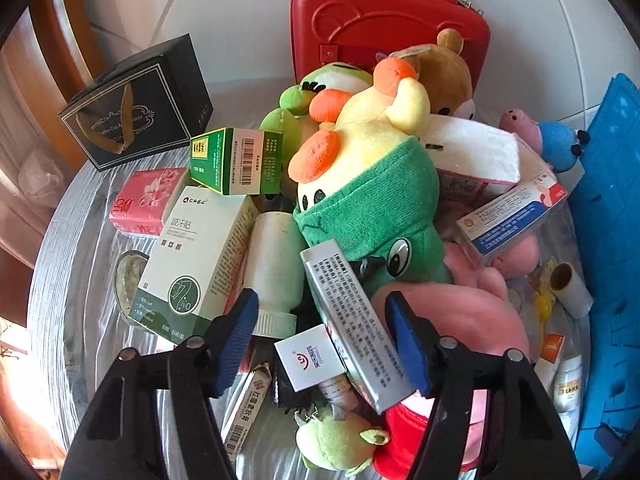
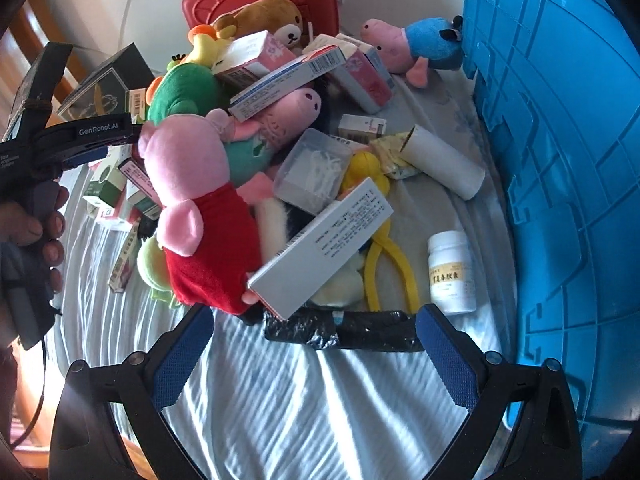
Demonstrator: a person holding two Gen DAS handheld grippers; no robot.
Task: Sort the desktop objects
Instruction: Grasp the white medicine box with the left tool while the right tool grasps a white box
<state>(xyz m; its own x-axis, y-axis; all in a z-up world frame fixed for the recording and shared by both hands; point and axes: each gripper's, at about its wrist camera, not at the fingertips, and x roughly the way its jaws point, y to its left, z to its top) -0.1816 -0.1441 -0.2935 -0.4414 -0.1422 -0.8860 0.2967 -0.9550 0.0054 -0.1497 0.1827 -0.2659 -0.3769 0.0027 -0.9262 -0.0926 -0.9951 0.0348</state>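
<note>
Both grippers hung open, left gripper (image 1: 322, 334) half-wide over the grey box (image 1: 352, 332); I judged a squeeze across its narrow sides best.

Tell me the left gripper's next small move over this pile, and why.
Probably ease the left gripper down and close on the long grey medicine box. Its jaws stand open on either side of that box without pressing it, and the box lies loose on top of the pink plush pig, so it looks free to lift. The right gripper hangs wide open over bare cloth.
</note>
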